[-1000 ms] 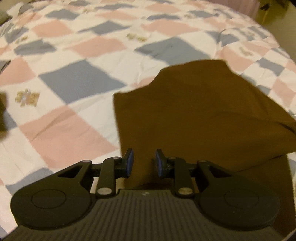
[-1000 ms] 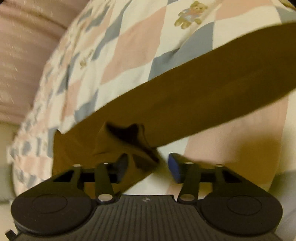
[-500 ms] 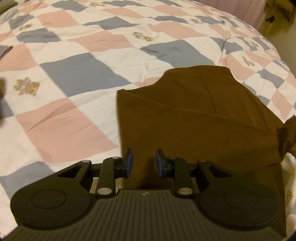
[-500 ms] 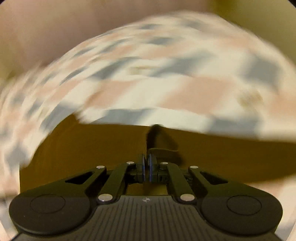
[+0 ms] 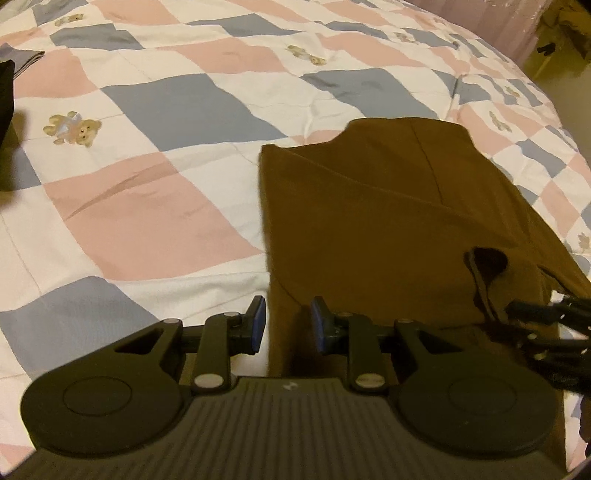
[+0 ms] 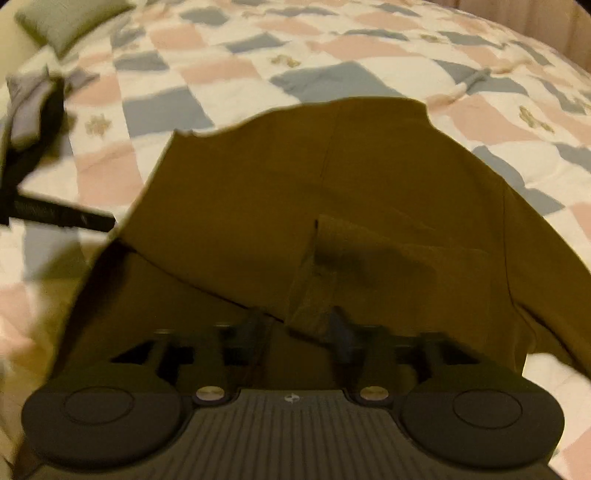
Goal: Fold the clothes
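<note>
I've got the brown garment (image 5: 369, 221) lying on the checked quilt (image 5: 166, 110), partly folded, one layer doubled over toward me. Its left edge runs straight down between the fingers of my left gripper (image 5: 287, 325). That gripper's jaws are apart, blue pads (image 5: 258, 325) clear, gripping nothing.

Right gripper (image 6: 295, 332) sits low at the near edge of the garment, jaws spread wide. A loose flap of cloth (image 6: 314, 295) lies between the fingers; it's not pinched as far as I can see, though the view is dim and blurry. From the left camera the same gripper (image 5: 546, 325) shows at the right edge, just beside a curled opening in the fabric (image 5: 487, 266).

Around: dark clothing (image 5: 5, 96) at far left of the quilt, a grey piece (image 6: 26, 110) near it, a green pillow (image 6: 62, 18) at the far corner. Nothing lies on the garment itself.

Versus half a second ago: right jaws were closed tight on a fold, now they're open and the fold has dropped flat. Left gripper has barely shifted, same gap between its fingers.
</note>
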Demonstrator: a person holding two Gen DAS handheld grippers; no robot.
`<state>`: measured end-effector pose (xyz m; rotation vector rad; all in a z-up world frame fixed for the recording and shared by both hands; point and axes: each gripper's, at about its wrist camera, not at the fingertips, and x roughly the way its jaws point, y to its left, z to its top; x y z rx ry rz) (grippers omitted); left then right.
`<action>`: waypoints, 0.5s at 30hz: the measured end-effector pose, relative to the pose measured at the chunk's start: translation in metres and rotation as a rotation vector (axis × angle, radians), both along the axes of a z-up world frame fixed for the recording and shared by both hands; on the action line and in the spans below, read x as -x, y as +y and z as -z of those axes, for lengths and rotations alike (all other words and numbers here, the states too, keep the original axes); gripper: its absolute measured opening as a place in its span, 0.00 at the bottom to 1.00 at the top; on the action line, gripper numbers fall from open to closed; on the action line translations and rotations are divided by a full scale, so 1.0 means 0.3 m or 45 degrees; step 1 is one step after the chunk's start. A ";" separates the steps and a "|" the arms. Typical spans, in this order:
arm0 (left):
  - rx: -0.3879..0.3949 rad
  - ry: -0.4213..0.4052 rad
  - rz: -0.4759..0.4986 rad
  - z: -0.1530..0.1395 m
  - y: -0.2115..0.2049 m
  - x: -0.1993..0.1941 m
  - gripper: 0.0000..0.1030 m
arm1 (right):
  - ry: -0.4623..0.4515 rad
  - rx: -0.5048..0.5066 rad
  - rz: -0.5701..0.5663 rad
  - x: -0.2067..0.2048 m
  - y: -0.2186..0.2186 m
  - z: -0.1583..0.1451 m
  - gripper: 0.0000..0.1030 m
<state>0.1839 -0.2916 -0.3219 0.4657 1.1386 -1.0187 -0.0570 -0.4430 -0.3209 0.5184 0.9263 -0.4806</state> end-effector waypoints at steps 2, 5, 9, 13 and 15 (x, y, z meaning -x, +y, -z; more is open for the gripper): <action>0.016 0.015 0.007 -0.009 0.000 0.008 0.21 | -0.145 -0.015 0.048 0.049 -0.011 -0.053 0.46; 0.067 0.051 0.049 -0.035 -0.020 0.041 0.21 | -0.140 -0.028 0.126 0.077 -0.047 -0.034 0.46; 0.152 0.111 0.176 -0.080 -0.097 0.140 0.21 | -0.012 -0.265 0.243 0.106 -0.109 0.088 0.44; 0.293 0.184 0.358 -0.130 -0.222 0.289 0.21 | -0.235 -0.365 0.418 0.235 -0.116 0.043 0.44; 0.339 0.192 0.446 -0.130 -0.289 0.371 0.21 | -0.229 -0.367 0.526 0.319 -0.121 0.032 0.44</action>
